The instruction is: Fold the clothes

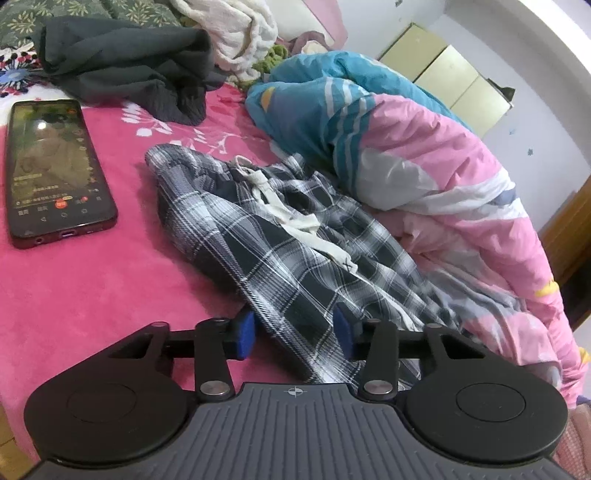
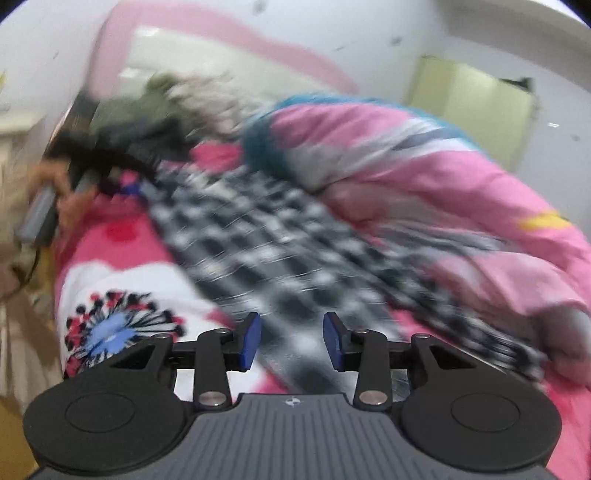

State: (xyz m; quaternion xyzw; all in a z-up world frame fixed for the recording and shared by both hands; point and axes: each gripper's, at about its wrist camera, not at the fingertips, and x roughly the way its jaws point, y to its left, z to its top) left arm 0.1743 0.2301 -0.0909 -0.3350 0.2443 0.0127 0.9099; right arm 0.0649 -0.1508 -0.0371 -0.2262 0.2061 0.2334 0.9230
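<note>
Grey-and-white plaid shorts [image 1: 280,236] with a white drawstring [image 1: 291,218] lie crumpled on the pink bedspread [image 1: 92,295]. My left gripper [image 1: 293,332] sits at their near end, and a fold of plaid cloth fills the gap between its blue pads, so it is shut on the shorts. In the blurred right wrist view the shorts [image 2: 266,251] stretch away diagonally. My right gripper [image 2: 291,339] hovers over their near end with its pads apart and nothing pinched. A person's hand [image 2: 48,206] holding the other gripper shows at the far left of that view.
A phone [image 1: 55,166] with a lit screen lies on the bedspread to the left. A dark garment [image 1: 125,66] and a white one [image 1: 240,33] are heaped at the back. A bunched pink, blue and white quilt [image 1: 424,155] borders the shorts on the right.
</note>
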